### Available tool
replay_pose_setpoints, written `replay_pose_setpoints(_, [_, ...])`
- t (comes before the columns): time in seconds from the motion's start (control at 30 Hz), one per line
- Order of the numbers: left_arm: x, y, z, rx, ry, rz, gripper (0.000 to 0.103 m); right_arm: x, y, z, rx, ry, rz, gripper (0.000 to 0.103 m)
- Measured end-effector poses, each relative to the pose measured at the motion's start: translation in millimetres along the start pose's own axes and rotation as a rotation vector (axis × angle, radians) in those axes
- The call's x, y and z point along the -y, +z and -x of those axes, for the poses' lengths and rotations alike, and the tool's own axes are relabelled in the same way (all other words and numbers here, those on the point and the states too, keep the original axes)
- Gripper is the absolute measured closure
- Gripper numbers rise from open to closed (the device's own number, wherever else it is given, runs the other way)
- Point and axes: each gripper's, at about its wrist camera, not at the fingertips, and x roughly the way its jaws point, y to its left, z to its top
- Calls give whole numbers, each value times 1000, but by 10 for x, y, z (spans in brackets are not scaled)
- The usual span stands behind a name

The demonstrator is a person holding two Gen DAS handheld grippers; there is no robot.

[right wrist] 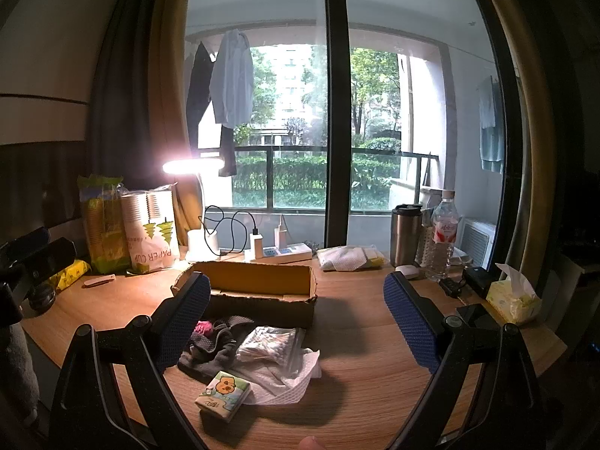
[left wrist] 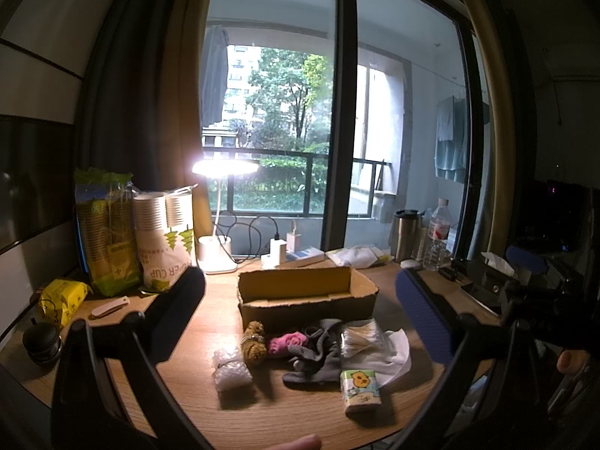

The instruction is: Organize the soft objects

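Wooden desk (left wrist: 187, 393), left to right: bagged paper cups (left wrist: 165, 240), lit white desk lamp (left wrist: 221, 225), open cardboard box (left wrist: 305, 294), steel tumbler (left wrist: 405, 234). Near the box lie a white bubble-wrap bundle (left wrist: 230, 369), olive knitted toy (left wrist: 254, 343), pink knitted piece (left wrist: 287, 342), grey sock (left wrist: 318, 356), cotton-swab bag (left wrist: 362, 337) and cartoon tissue pack (left wrist: 360, 390). Left gripper (left wrist: 300, 300) and right gripper (right wrist: 296, 311) hover above, jaws wide, empty

Soft objects (left wrist: 318, 348) lie before the cardboard box (left wrist: 305, 292).
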Motion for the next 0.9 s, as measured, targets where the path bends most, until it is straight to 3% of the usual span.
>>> replay_pose_setpoints(0.47, [-101,-73,-34,-17,20,13,1,-41,-21,-42,-20,11,5,7])
replay_pose_setpoints(0.9, [-334,-507,-337,-140,63,36,1,-258,-371,-445,-155,54,50,7])
